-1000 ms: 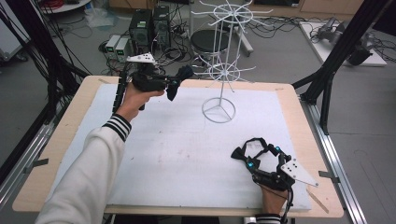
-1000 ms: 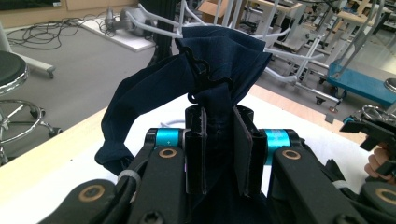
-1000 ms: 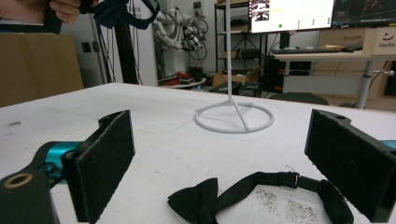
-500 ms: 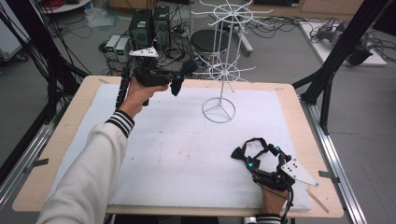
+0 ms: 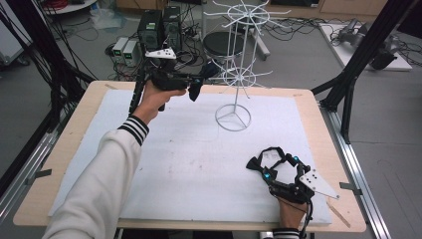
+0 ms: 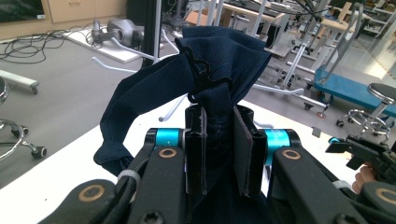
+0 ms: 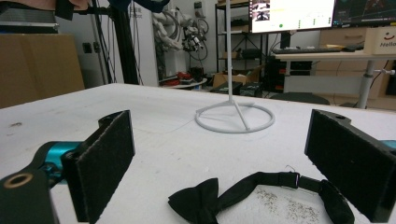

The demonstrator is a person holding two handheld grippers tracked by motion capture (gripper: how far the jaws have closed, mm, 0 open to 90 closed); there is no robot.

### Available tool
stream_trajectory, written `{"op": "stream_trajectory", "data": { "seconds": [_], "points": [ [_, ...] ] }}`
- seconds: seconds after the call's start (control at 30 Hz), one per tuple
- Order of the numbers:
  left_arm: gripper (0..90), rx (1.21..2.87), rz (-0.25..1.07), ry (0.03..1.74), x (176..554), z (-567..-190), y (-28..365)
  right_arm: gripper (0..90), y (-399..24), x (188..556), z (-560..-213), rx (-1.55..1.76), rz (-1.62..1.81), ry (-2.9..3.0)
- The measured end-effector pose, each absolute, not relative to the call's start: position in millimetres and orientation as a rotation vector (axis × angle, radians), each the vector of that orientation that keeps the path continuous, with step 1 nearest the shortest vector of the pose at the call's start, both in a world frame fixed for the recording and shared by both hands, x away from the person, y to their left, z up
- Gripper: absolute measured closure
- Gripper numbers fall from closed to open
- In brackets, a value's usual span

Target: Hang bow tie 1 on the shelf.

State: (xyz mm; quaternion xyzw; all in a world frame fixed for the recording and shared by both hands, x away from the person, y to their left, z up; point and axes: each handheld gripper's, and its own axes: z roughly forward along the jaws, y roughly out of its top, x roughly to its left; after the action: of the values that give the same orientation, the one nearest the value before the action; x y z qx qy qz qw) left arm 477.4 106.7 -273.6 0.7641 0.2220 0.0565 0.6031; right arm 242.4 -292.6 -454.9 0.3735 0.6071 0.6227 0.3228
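Clearly the left hand-held gripper (image 5: 196, 87) is clamped on a dark navy bow tie (image 6: 205, 79), its jaws narrow with the cloth pinched between the pads and a black hook clip sticking up out of the fabric. From where I stand, it hovers at about ten o'clock over the surface (image 5: 189, 149), close beside the lower ring of arms on the white wire display stand (image 5: 234, 79). The step in hand looks like hanging that tie on one of the stand's arms.

To do it well, I'd say keep the grip firm low on the cloth so the clip stays free and upright, line the clip's opening up with a single arm tip, and come in level along that arm rather than from above, since the stand looks light and could tip or spin if nudged.

Down at five o'clock, the right hand-held gripper (image 5: 268, 172) rests on the surface with its jaws wide apart, and a black bow tie (image 7: 261, 193) with its strap lies between them, untouched.
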Motion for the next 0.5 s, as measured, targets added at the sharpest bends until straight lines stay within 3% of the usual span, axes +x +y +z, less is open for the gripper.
{"op": "stream_trajectory", "data": {
  "seconds": [0.5],
  "points": [
    [76.0, 1.747, 0.121, 0.508, 482.2, -278.2, 95.8, 7.6, -292.7, 241.8, -455.0, 0.977, 1.641, 1.593]
  ]
}}
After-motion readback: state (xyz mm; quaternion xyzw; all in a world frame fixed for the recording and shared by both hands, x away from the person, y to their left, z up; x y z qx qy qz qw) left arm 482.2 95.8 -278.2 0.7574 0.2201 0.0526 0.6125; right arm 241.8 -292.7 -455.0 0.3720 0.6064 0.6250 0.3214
